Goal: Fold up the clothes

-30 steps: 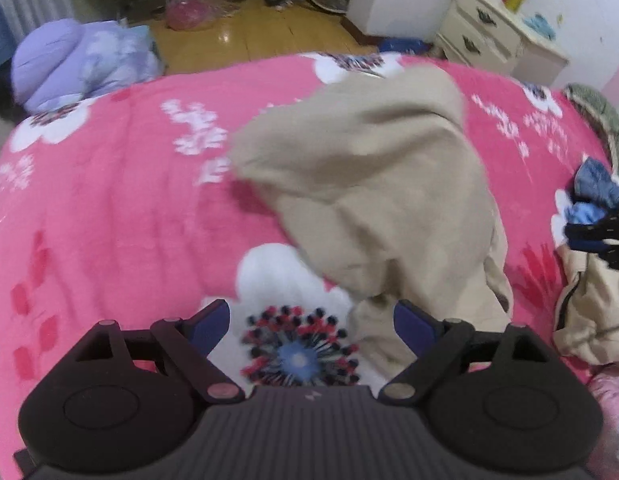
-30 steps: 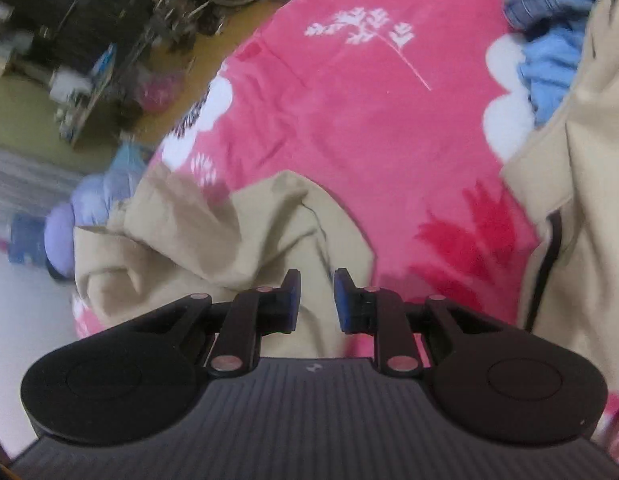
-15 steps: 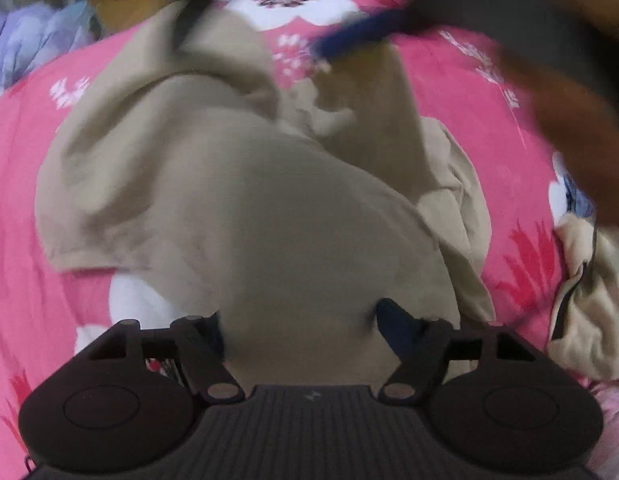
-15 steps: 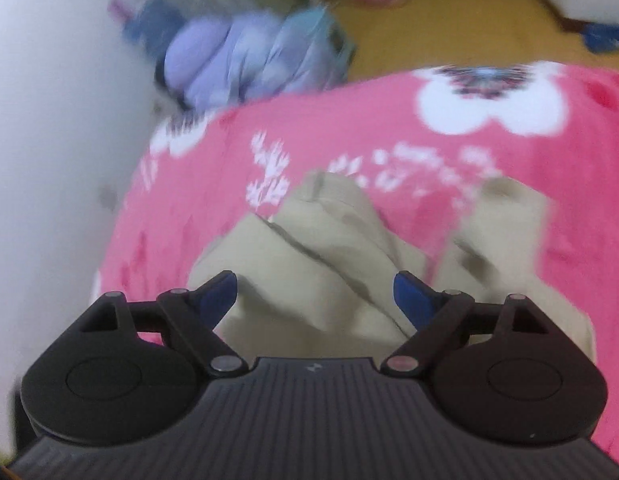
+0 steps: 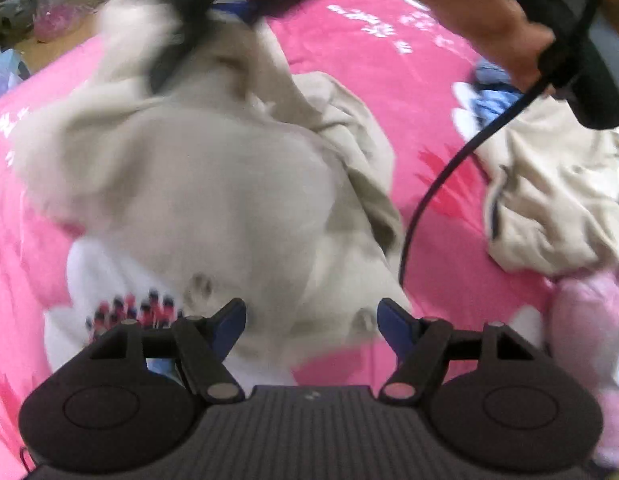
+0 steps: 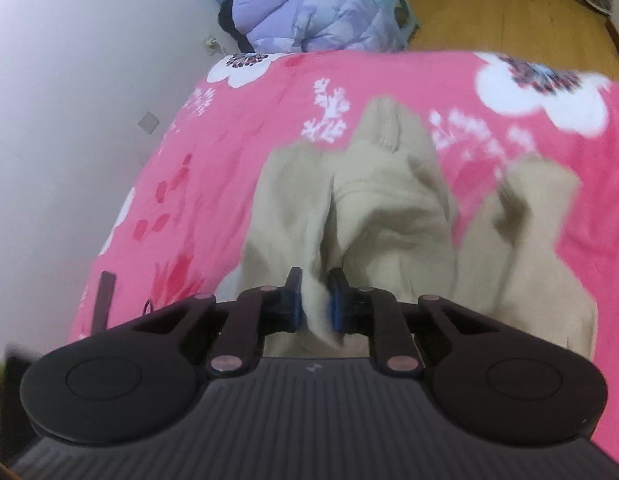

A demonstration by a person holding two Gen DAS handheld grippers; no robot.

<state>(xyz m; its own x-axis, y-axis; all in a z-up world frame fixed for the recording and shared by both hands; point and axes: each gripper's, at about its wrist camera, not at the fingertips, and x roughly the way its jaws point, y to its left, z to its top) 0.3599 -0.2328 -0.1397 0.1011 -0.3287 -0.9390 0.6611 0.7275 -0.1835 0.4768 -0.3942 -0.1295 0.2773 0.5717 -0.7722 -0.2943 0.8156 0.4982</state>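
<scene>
A crumpled beige garment [image 5: 213, 184] lies on the pink flowered bedspread [image 5: 409, 92]. My left gripper [image 5: 311, 320] stands open over its near edge, with cloth between the spread fingers but not pinched. In the right wrist view the same beige garment [image 6: 373, 216] stretches away from me, and my right gripper [image 6: 315, 304] is shut on a fold of it. The other gripper, blurred and dark [image 5: 197, 8], with the hand [image 5: 489, 20] that holds it, reaches in over the garment's far end in the left wrist view.
A second beige garment with a dark zip [image 5: 549, 200] and blue clothes [image 5: 493, 92] lie at the right. A black cable [image 5: 449, 168] hangs across the view. A white wall [image 6: 69, 100] borders the bed's left; a lilac jacket [image 6: 309, 16] sits on the floor beyond.
My right gripper swung over to the garment's far end, opened, and has now shut on a fold. My left gripper moved forward over the near edge and stays open.
</scene>
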